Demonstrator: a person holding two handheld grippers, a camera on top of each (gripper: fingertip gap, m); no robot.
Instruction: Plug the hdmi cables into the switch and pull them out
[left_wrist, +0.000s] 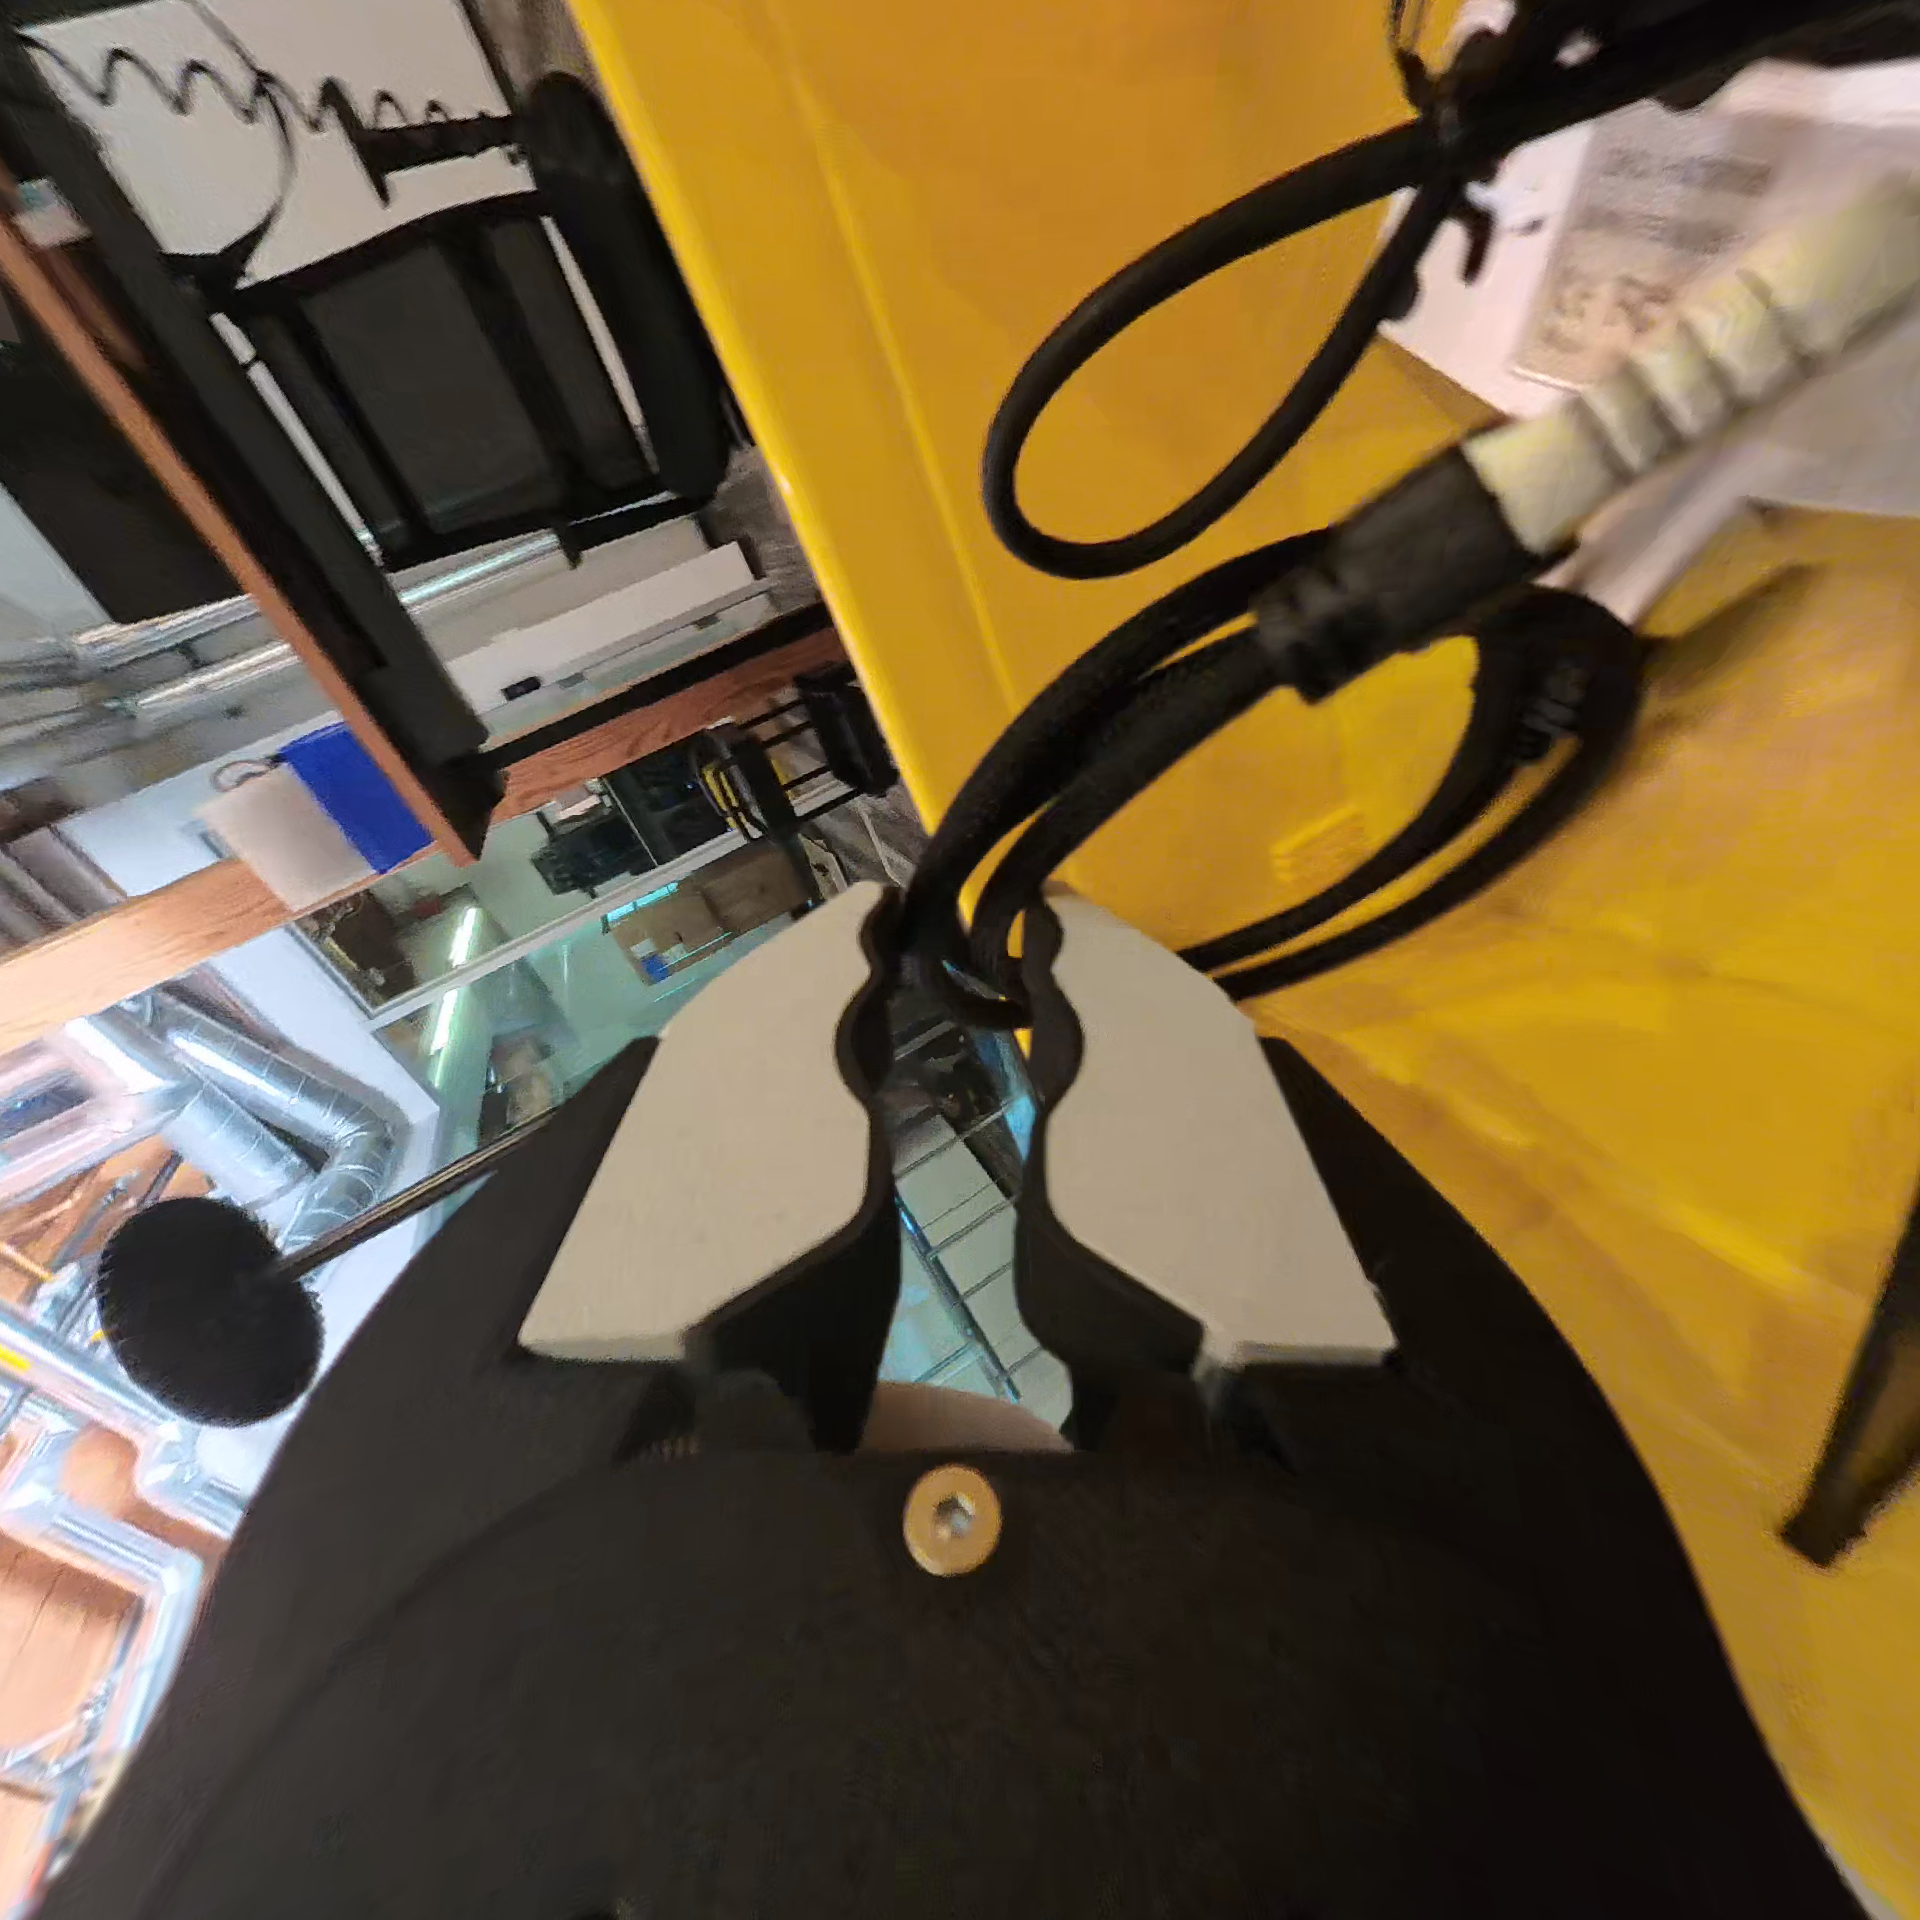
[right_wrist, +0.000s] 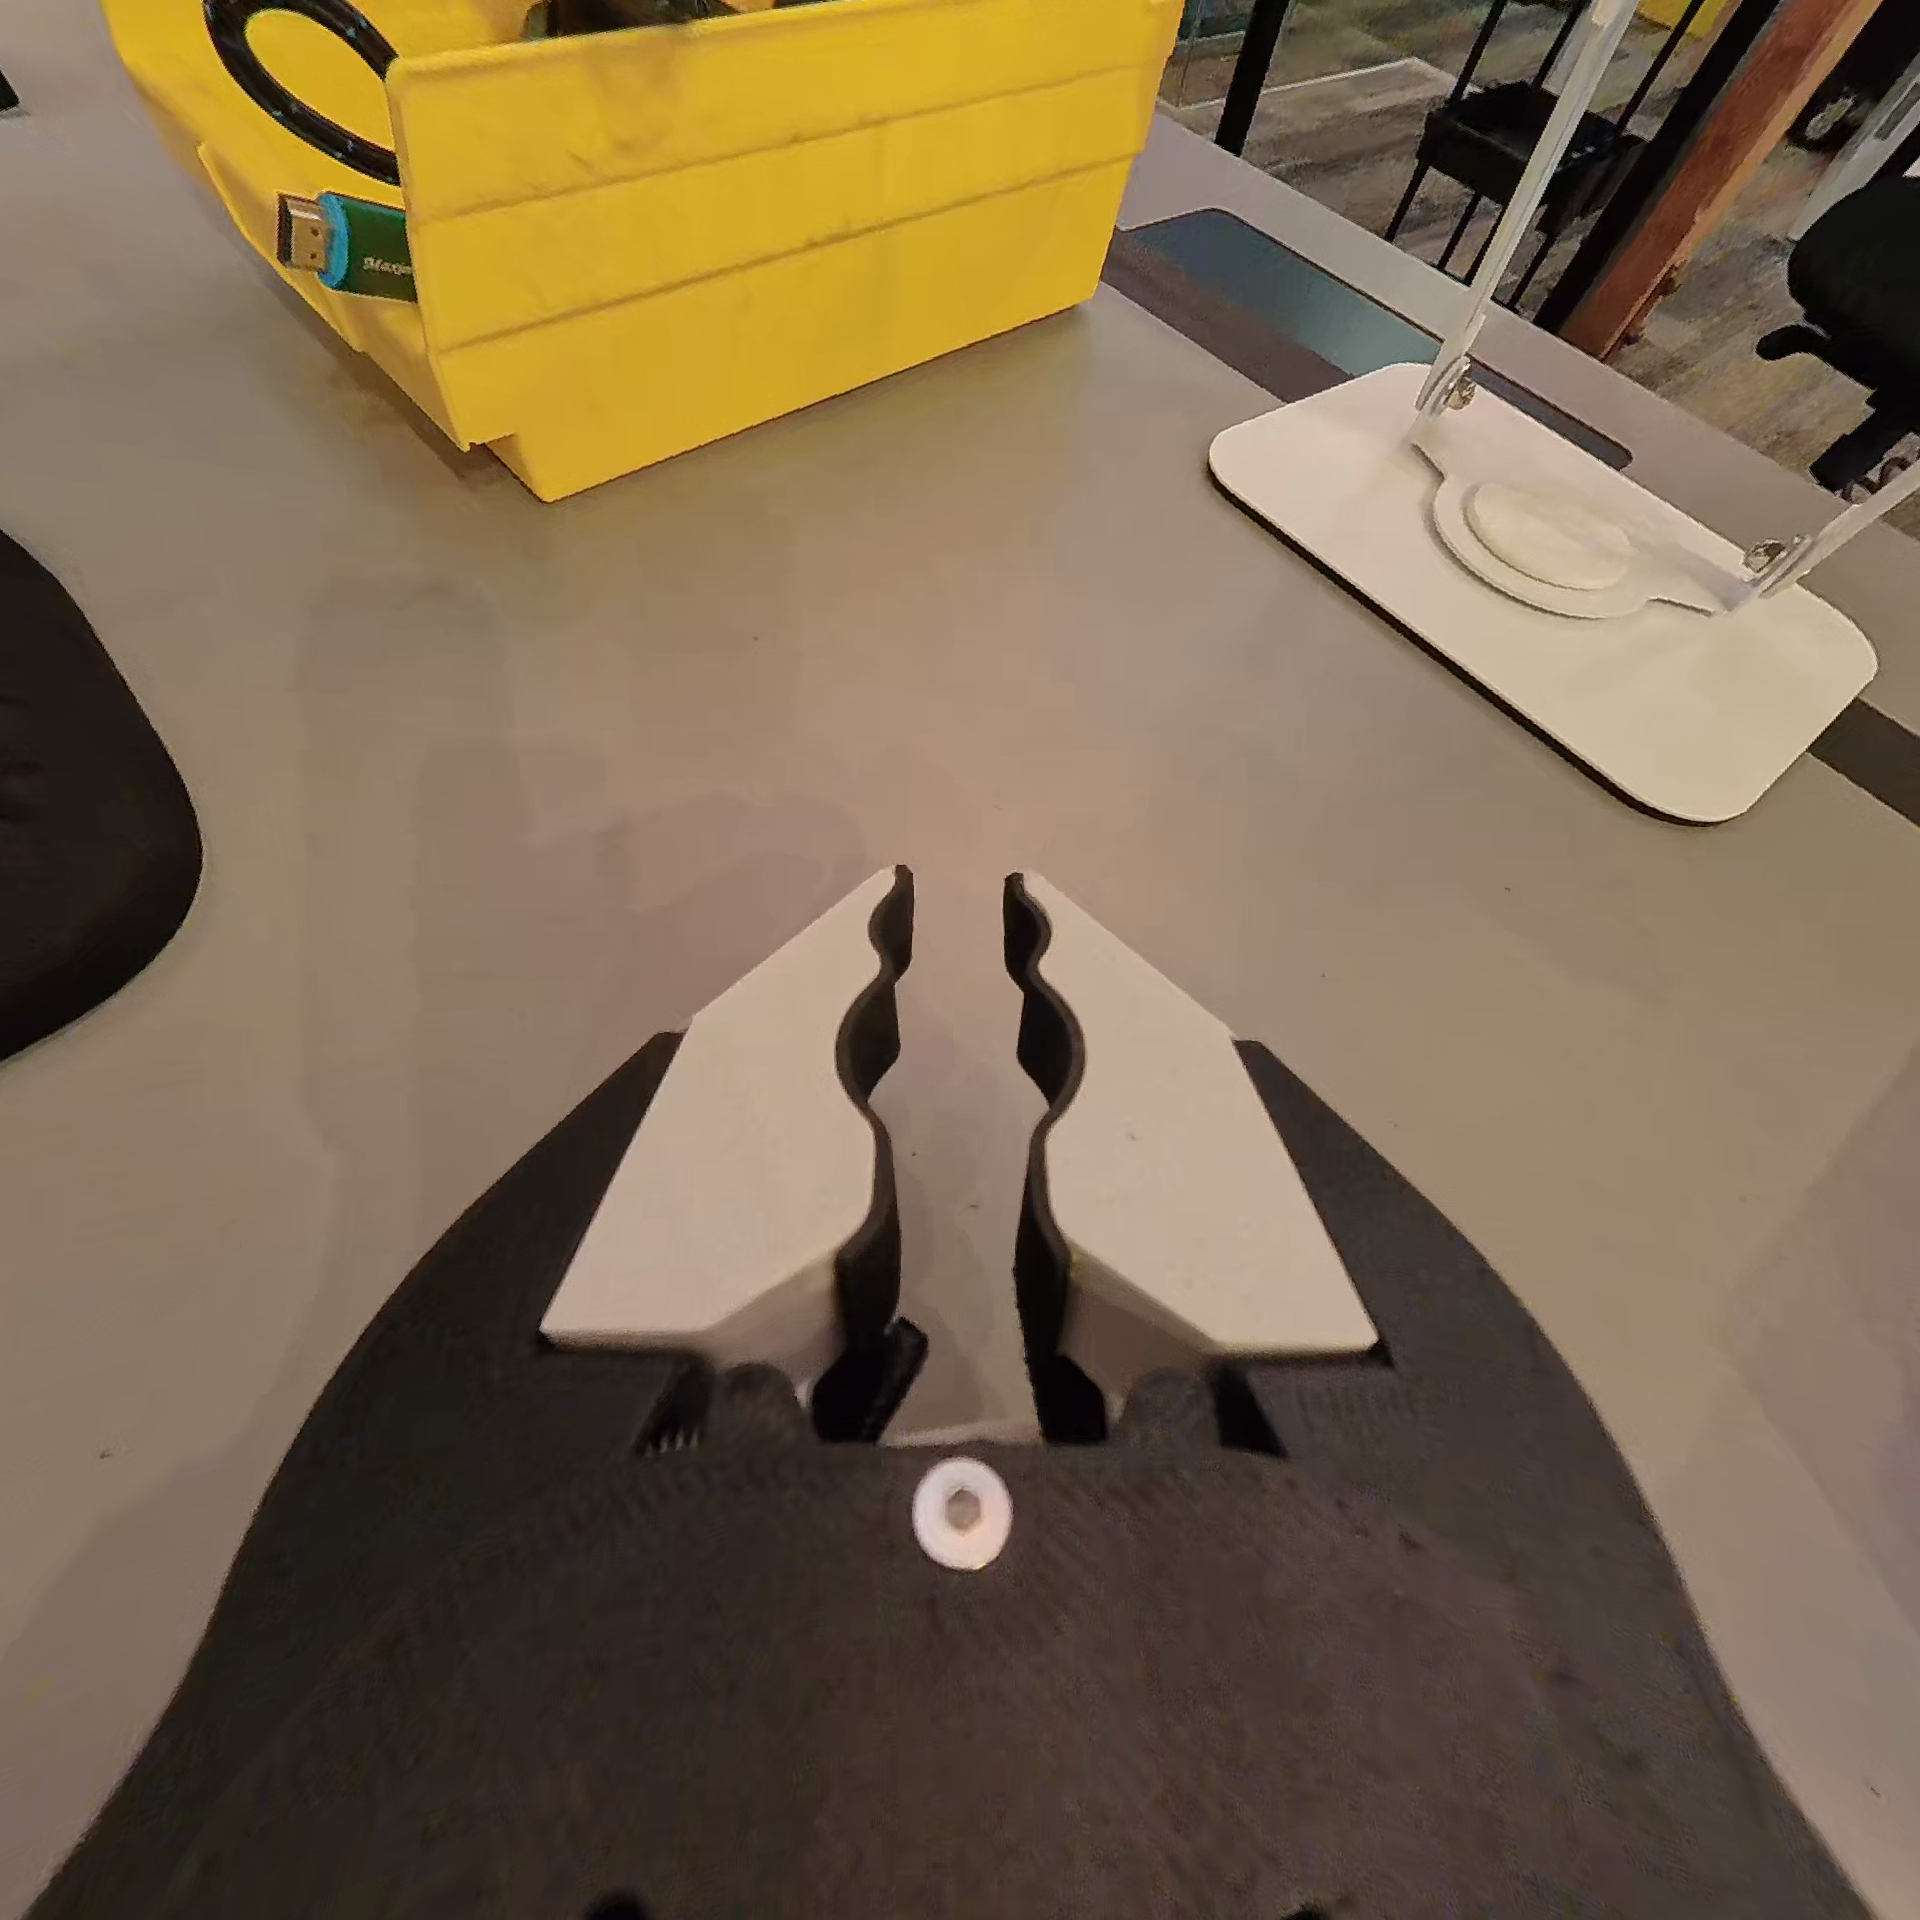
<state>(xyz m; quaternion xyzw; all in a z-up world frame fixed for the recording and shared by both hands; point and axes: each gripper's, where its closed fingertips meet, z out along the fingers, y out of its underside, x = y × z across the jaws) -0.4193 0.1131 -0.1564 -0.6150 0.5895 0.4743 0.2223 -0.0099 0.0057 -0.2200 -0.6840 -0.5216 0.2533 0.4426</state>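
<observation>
Grey table (right_wrist: 935, 675) by yellow bin (right_wrist: 748, 260): your left gripper (left_wrist: 961, 935) pinches black cable loops (left_wrist: 1039, 831); right gripper (right_wrist: 958, 883) slightly parted, empty. Loops may snag on the bin.

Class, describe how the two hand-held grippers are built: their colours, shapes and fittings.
Each hand-held gripper, left and right, has a broad black textured body. Its two pale grey wedge fingers have wavy black inner pads. A round fastener sits at the centre: brass-coloured on the left, white on the right.
</observation>
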